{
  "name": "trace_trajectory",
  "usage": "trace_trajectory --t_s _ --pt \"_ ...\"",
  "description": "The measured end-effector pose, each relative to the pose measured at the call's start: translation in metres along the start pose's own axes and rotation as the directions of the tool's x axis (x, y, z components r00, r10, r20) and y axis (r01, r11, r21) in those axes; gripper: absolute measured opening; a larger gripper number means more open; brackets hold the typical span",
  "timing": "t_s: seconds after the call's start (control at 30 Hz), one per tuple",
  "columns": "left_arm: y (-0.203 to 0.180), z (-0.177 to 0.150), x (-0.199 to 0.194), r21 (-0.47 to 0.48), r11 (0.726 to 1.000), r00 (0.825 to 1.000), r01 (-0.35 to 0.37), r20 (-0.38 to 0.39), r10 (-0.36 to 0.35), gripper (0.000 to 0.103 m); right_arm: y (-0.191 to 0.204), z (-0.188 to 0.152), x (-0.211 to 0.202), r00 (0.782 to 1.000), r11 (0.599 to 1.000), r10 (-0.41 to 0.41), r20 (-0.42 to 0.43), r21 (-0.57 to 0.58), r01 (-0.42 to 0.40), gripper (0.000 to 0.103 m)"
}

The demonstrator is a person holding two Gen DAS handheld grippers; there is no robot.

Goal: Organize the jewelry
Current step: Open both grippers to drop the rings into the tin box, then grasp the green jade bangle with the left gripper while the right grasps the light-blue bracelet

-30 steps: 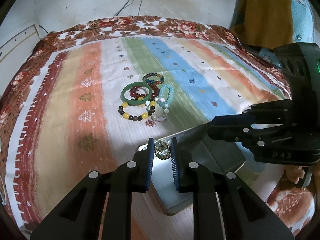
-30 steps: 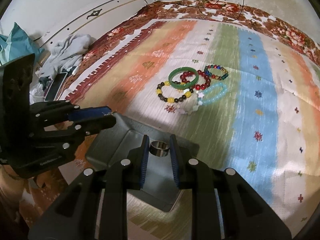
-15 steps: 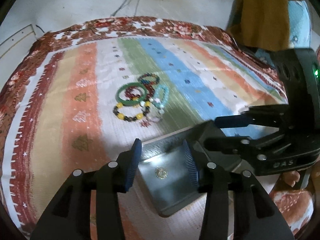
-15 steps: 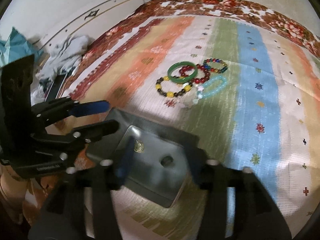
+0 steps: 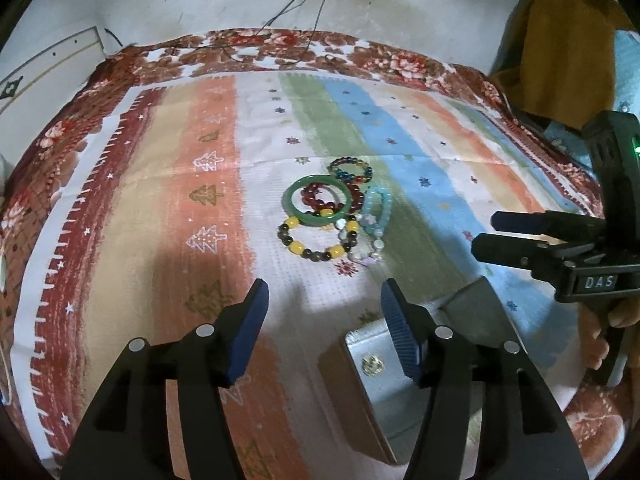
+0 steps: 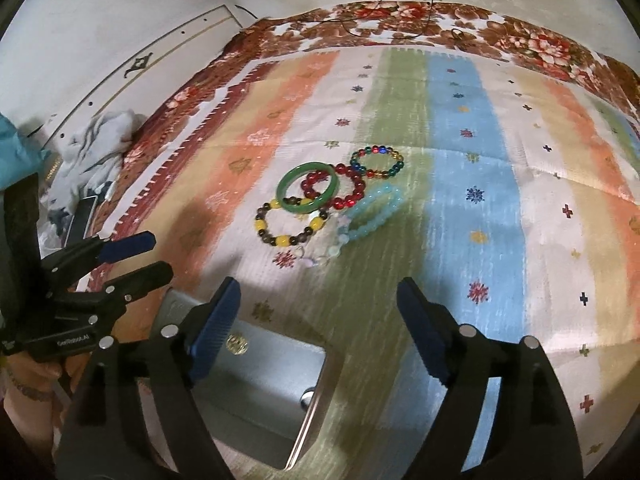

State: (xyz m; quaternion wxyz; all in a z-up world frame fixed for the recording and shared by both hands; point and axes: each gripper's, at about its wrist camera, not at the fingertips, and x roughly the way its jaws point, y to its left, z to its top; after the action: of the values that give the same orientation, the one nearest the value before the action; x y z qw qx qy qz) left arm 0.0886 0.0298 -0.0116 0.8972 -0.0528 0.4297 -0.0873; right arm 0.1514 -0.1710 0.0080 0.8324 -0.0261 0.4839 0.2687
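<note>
Both grippers' fingers stand wide and are opening, with nothing between them: the left gripper (image 5: 322, 320) and the right gripper (image 6: 318, 314) hover over the striped bedspread (image 5: 160, 220). The pile of bracelets (image 5: 332, 212) lies farther off, beyond both sets of fingertips, untouched. The gray tray (image 6: 272, 380) sits near, its gold ring (image 5: 372, 365) just beside the left gripper's right finger (image 5: 400, 328).

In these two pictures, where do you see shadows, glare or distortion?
Left wrist view: fisheye bends the striped cloth; a dark shadow lies ahead of the left gripper, which is opening, empty. Right wrist view: the metal tray rim glints; a shadow crosses the green stripe near the bracelets.
</note>
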Motion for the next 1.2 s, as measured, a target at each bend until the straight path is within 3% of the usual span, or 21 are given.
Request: trace_trajectory --t_s 0.3,0.57,1.2 --pt "0.006 0.021 0.022 -0.017 0.999 0.999 -0.032 0.003 0.032 0.059 -0.01 0.013 0.017 0.999 0.999 -0.037 -0.03 0.02 0.038 0.083" --pt "0.004 0.034 0.044 0.034 0.999 0.999 -0.033 -0.032 0.034 0.06 -0.031 0.034 0.04 0.992 0.991 -0.11 -0.06 0.064 0.113 0.083" --pt "0.023 0.063 0.099 0.044 0.997 0.993 -0.068 -0.095 0.072 0.06 -0.055 0.06 0.083 0.98 0.982 -0.149 -0.131 0.098 0.162 0.083"
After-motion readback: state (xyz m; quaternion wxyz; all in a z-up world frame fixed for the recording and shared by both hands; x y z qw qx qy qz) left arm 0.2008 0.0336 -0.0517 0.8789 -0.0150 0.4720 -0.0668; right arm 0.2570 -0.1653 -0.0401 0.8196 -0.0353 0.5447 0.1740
